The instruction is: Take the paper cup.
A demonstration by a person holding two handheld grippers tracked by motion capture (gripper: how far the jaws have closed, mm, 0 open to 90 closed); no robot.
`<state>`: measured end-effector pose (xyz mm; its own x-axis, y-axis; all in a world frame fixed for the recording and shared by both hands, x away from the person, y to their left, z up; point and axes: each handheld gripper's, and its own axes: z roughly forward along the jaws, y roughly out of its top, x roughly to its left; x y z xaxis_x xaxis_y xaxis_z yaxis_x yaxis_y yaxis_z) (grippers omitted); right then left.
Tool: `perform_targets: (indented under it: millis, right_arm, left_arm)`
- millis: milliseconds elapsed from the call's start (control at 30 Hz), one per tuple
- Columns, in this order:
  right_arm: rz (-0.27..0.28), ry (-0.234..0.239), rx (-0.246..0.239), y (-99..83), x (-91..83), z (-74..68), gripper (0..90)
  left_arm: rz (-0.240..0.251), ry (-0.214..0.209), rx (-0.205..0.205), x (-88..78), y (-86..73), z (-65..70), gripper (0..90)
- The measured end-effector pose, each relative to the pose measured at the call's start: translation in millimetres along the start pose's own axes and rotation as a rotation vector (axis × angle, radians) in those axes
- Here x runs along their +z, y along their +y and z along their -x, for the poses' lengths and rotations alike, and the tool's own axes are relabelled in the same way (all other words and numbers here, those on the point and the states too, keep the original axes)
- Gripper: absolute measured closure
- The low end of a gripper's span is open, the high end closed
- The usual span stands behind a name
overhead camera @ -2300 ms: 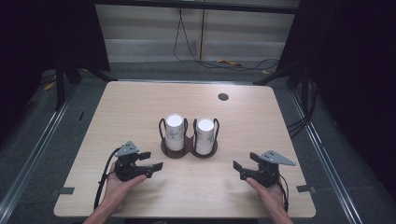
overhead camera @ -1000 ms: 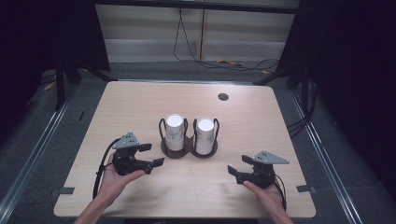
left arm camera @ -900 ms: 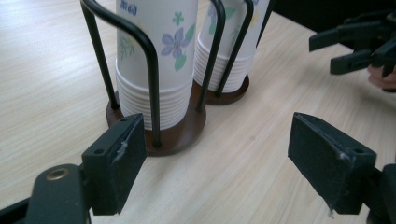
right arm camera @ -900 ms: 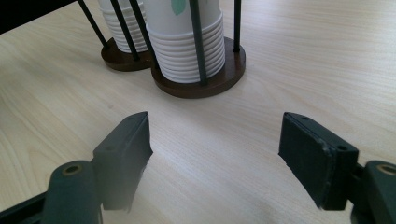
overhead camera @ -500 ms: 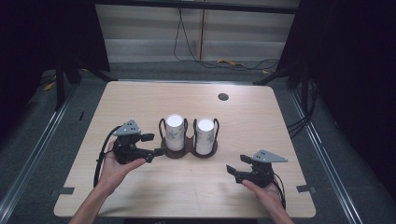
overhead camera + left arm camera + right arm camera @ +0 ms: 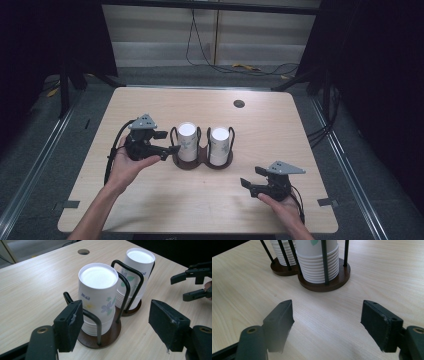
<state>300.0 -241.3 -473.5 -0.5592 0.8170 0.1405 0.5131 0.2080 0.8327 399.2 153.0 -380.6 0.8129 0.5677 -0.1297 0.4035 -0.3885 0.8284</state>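
**Left gripper up at the near cup stack, both grippers empty**

My left gripper (image 6: 167, 142) has just been narrowing its jaws, yet they stand apart with nothing pinched; the nearer stack of paper cups (image 6: 98, 296) sits just ahead of them, the left pad close beside its holder's wire. My right gripper (image 6: 250, 186) rests spread over bare table (image 6: 165, 205), pads on nothing, well apart from the cups.

I count two cup stacks, each upside down in its own wire holder (image 6: 100, 338) on a round dark base. Beyond the first stands the second stack (image 6: 137, 277), touching neither gripper. One round hole (image 6: 239, 104) lies far across the table.

In the right gripper view the stack tops are cut off. The cups' small print is too small to read.
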Motion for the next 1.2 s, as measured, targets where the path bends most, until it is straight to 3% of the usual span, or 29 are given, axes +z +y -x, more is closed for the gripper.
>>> perform_targets:
  millis: [67,200,333,567,667,967,1200]
  right_arm:
    - [-0.003,0.003,0.005,-0.1,0.1,0.3,26.3]
    - [-0.001,0.009,0.002,0.0,0.4,0.0,26.6]
    - [-0.008,0.007,0.003,-0.3,1.2,0.1,26.9]
    - [-0.015,0.008,0.005,-0.6,1.5,-0.3,27.0]
    - [-0.019,0.009,0.001,-0.7,1.8,-0.7,27.1]
    - [-0.021,0.013,-0.003,-0.9,2.7,-1.3,27.1]
    - [-0.026,0.013,-0.005,-1.1,3.6,-2.0,27.1]
  left_arm:
    - [-0.004,0.006,-0.008,1.4,4.3,-2.0,27.3]
    - [-0.032,0.008,0.016,4.7,12.2,-1.4,28.0]
    - [-0.025,0.029,0.038,7.4,18.7,0.5,29.5]
    - [-0.087,0.044,0.057,17.8,32.7,-0.4,31.7]
    - [-0.083,0.026,0.035,19.9,39.7,-3.6,27.5]
    - [-0.133,0.001,0.059,30.0,49.6,-5.4,30.9]
    - [-0.205,0.017,0.058,41.0,55.9,-10.5,32.1]
